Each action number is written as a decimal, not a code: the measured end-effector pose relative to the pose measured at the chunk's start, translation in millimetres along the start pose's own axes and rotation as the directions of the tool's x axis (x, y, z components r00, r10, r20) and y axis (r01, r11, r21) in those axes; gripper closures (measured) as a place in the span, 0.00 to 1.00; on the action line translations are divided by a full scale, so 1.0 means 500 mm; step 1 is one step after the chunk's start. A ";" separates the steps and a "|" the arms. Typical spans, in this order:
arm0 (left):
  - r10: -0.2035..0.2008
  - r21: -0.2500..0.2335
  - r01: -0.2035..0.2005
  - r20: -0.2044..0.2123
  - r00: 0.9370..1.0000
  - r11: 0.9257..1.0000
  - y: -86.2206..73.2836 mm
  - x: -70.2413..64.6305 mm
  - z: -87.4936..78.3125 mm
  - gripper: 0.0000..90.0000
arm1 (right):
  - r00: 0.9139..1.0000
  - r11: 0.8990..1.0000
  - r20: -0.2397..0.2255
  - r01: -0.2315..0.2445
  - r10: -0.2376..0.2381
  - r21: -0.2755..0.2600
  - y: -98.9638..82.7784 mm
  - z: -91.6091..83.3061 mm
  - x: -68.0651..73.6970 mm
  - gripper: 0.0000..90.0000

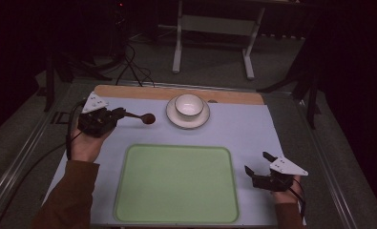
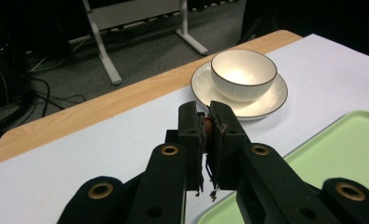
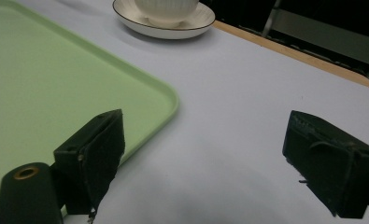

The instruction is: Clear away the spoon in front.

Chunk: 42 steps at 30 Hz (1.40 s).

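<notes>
My left gripper [image 1: 120, 113] hovers at the table's left, shut on the handle of a dark brown spoon [image 1: 145, 118]. The spoon's round head points right, toward a white bowl [image 1: 189, 104] that stands on a white saucer [image 1: 188, 119]. In the left gripper view the jaws [image 2: 207, 122] press on the brown spoon handle [image 2: 208, 127], with the bowl [image 2: 243, 74] and saucer [image 2: 261, 105] just beyond. My right gripper [image 1: 257, 162] rests open at the right of a green tray [image 1: 176, 183]. Nothing lies between its fingers [image 3: 205, 154].
A pale blue mat [image 1: 243, 131] covers the table, with a wooden strip [image 1: 143, 91] along its far edge. The tray's corner [image 3: 140, 93] lies left of my right gripper. A white table frame [image 1: 212, 28] stands on the floor beyond, and cables [image 1: 133, 67] trail there.
</notes>
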<state>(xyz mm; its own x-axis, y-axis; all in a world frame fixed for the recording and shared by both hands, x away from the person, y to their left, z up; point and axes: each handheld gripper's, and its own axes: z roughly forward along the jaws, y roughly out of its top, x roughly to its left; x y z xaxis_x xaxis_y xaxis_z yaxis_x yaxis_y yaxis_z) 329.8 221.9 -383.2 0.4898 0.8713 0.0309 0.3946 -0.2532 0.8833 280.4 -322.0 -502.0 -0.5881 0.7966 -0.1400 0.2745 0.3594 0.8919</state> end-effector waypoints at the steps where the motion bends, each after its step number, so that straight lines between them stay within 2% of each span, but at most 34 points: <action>1: -0.004 0.001 0.004 0.001 1.000 1.000 -0.005 0.001 -0.002 0.93 | 1.000 1.000 0.000 0.001 -0.001 -0.001 0.000 0.000 0.000 0.14; 9: -0.018 0.020 0.018 0.001 1.000 1.000 -0.033 0.007 -0.024 0.93 | 1.000 1.000 -0.002 0.001 -0.001 0.004 0.000 0.001 0.001 0.14; 18: -0.016 0.042 0.016 0.000 1.000 0.999 -0.054 0.005 -0.048 0.93 | 1.000 1.000 -0.003 0.002 -0.002 0.007 0.000 0.001 0.002 0.14; 26: -0.033 0.049 0.032 0.024 0.999 0.998 -0.076 0.000 -0.064 0.93 | 1.000 1.000 -0.003 0.005 -0.005 0.011 0.000 0.002 0.002 0.14; 34: -0.031 0.079 0.029 0.025 0.999 0.996 -0.094 -0.007 -0.070 0.93 | 1.000 1.000 -0.003 0.004 -0.004 0.012 0.000 0.002 0.002 0.14; 42: -0.049 0.097 0.047 0.017 0.999 0.994 -0.110 -0.001 -0.079 0.93 | 1.000 1.000 -0.004 0.006 -0.006 0.013 0.000 0.003 0.002 0.14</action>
<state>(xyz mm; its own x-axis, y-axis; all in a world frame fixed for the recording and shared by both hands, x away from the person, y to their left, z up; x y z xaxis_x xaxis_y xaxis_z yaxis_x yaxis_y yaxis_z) 277.2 251.9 -413.1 0.4833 0.8752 -0.0203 0.4906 -0.2516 0.8342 280.7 -320.5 -503.0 -0.5929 0.7923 -0.1437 0.2810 0.3708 0.8852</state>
